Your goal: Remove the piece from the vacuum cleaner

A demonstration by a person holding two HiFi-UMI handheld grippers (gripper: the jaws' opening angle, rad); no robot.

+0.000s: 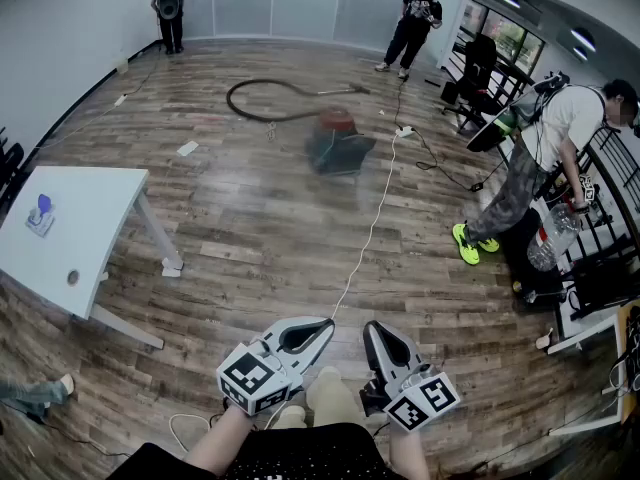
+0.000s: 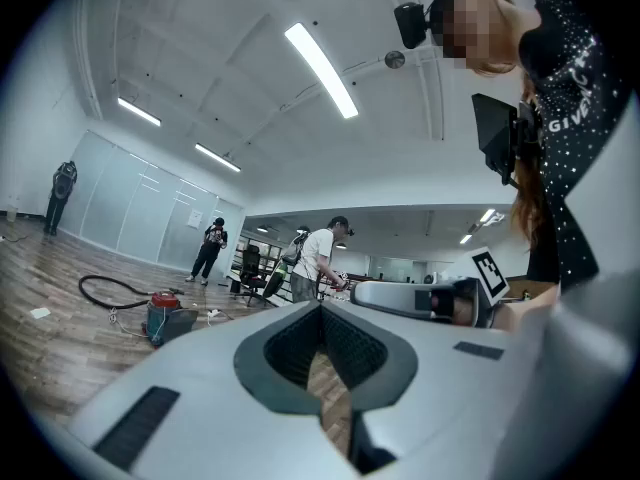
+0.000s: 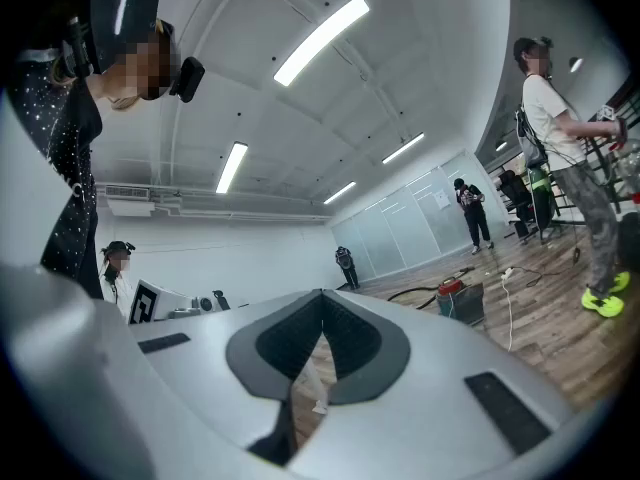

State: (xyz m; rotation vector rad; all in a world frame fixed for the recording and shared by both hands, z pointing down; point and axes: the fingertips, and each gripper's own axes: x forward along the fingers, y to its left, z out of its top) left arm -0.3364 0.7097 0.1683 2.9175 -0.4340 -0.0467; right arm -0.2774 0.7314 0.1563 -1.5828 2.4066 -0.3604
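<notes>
The vacuum cleaner (image 1: 338, 143), a dark canister with a red lid, stands far off on the wooden floor, its black hose (image 1: 262, 98) curled behind it. It shows small in the left gripper view (image 2: 165, 315) and in the right gripper view (image 3: 458, 298). My left gripper (image 1: 326, 325) and right gripper (image 1: 372, 328) are held close to my body at the bottom of the head view, well short of the vacuum. Both are shut with nothing between the jaws. The left gripper's jaws (image 2: 322, 308) and the right gripper's jaws (image 3: 322, 296) meet at their tips.
A white cable (image 1: 365, 243) runs along the floor from near me to a power strip (image 1: 404, 130) by the vacuum. A white table (image 1: 75, 233) stands at the left. A person in a white shirt (image 1: 545, 163) stands at right by racks; two others stand at the far wall.
</notes>
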